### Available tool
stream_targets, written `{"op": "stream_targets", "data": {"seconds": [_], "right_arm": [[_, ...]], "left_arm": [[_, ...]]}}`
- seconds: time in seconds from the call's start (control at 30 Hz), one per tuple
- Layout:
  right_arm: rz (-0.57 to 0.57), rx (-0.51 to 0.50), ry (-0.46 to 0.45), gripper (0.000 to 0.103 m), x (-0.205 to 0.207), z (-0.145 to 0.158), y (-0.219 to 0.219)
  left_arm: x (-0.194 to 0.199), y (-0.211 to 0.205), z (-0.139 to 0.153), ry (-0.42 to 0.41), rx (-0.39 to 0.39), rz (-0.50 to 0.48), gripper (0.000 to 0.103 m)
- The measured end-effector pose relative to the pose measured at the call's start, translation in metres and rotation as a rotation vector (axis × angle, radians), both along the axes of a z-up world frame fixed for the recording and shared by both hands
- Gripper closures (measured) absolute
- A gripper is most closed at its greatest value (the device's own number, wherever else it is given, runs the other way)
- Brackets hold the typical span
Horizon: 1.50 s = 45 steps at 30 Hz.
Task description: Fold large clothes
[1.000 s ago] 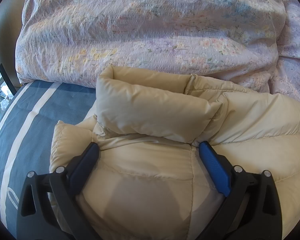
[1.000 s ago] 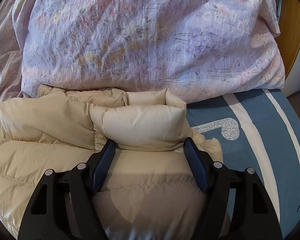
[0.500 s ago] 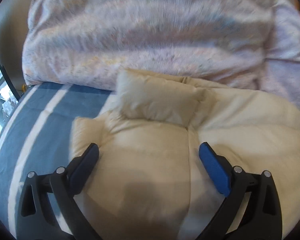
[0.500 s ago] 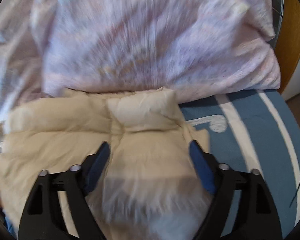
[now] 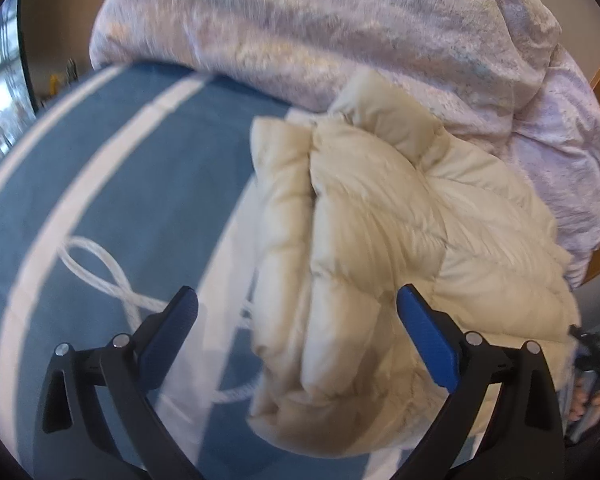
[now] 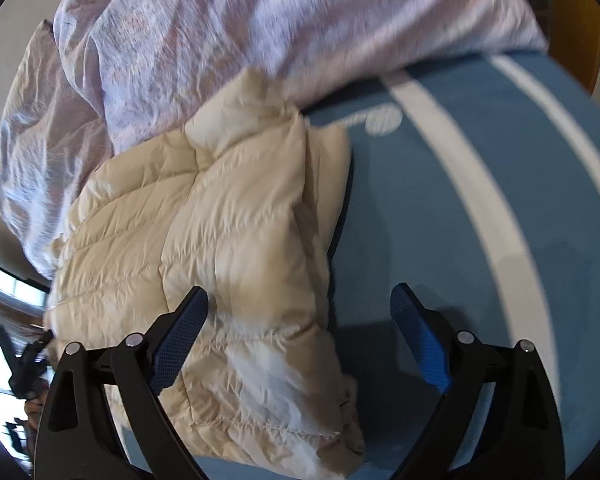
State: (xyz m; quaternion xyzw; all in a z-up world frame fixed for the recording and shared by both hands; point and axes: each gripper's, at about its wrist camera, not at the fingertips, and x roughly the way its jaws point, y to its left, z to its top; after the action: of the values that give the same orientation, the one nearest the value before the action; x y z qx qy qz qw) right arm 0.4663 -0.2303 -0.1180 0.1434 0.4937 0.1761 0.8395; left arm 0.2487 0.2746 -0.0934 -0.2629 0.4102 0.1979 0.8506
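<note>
The left gripper [image 5: 296, 308] has its two blue fingers wide apart. Nothing is in its grip. It hangs above the bed, with one finger over the blue sheet [image 5: 100, 184] and the other over the jacket [image 5: 380, 240].

The right gripper [image 6: 298, 306] is wide apart too, and it holds nothing. Its left finger is over the jacket [image 6: 228, 232]. Its right finger is over the bare sheet [image 6: 440, 200].

The jacket is puffy and cream. It lies folded in a thick bundle on the sheet. Its collar end points away from the grippers and touches the quilt [image 5: 340, 32]. In the left view the jacket sits to the right of the middle. In the right view it sits to the left. Both pictures are a bit blurry.

The sheet is blue with wide white stripes [image 5: 112, 152] and a white loopy line [image 5: 104, 272]. In the right view there is a small white mark [image 6: 380, 118] on the sheet just beside the collar.

The quilt [image 6: 220, 28] is big and pale purple with a faint pattern. It is heaped up at the far side of the bed, right behind the jacket.

A brown wooden edge [image 6: 576, 20] shows past the quilt in the right view. At the far right of the left view, a bit of a hand [image 5: 588, 400] on a dark handle peeks out past the jacket.
</note>
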Motion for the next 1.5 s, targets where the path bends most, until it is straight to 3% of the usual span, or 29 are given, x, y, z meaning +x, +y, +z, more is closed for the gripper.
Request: {"op": "stream_targets", "data": {"seconds": [0.13,0.17,0.33,0.4,0.47,0.57,0.83,1.13,1.23,1.3,1.33,1.4,1.5], "right_arm": [[0.031,0.061,-0.002,0.019,-0.002,-0.003,0.006],[0.044,0.078,0.001,0.028,-0.003,-0.004,0.009],[0.070,0.180,0.035,0.059,-0.004,-0.012,0.017],[0.069,0.229,0.047,0.075,-0.003,-0.013,0.016],[0.062,0.273,0.047,0.082,-0.008,-0.010,0.017],[0.067,0.291,0.040,0.087,-0.020,-0.004,0.022],[0.117,0.342,0.061,0.088,-0.088,0.011,0.026],[0.118,0.337,0.075,0.087,-0.155,0.008,0.004],[0.097,0.243,0.047,0.072,-0.162,0.011,0.001],[0.050,0.108,-0.017,0.050,-0.169,0.022,0.001],[0.032,0.057,-0.054,0.046,-0.171,0.029,0.002],[-0.006,-0.063,-0.159,0.042,-0.179,0.048,0.009],[0.003,-0.130,-0.253,0.042,-0.189,0.069,0.027]], "left_arm": [[0.002,-0.001,-0.010,-0.015,-0.068,-0.007,0.014],[0.003,-0.003,-0.010,-0.020,-0.059,0.000,0.017],[0.004,-0.007,-0.012,-0.075,-0.127,-0.001,0.050],[0.002,-0.007,-0.010,-0.100,-0.145,0.006,0.068],[-0.003,-0.009,-0.005,-0.124,-0.158,0.007,0.079],[-0.017,-0.013,0.008,-0.144,-0.138,-0.001,0.084],[-0.095,-0.018,0.022,-0.154,-0.149,-0.012,0.085],[-0.166,-0.029,0.008,-0.141,-0.194,-0.027,0.083],[-0.169,-0.030,0.005,-0.129,-0.189,-0.020,0.075],[-0.169,-0.028,0.003,-0.123,-0.188,-0.006,0.061],[-0.169,-0.026,0.003,-0.120,-0.187,0.002,0.055],[-0.167,-0.024,0.002,-0.120,-0.185,0.010,0.034],[-0.163,-0.019,0.000,-0.114,-0.196,0.025,0.027]]}}
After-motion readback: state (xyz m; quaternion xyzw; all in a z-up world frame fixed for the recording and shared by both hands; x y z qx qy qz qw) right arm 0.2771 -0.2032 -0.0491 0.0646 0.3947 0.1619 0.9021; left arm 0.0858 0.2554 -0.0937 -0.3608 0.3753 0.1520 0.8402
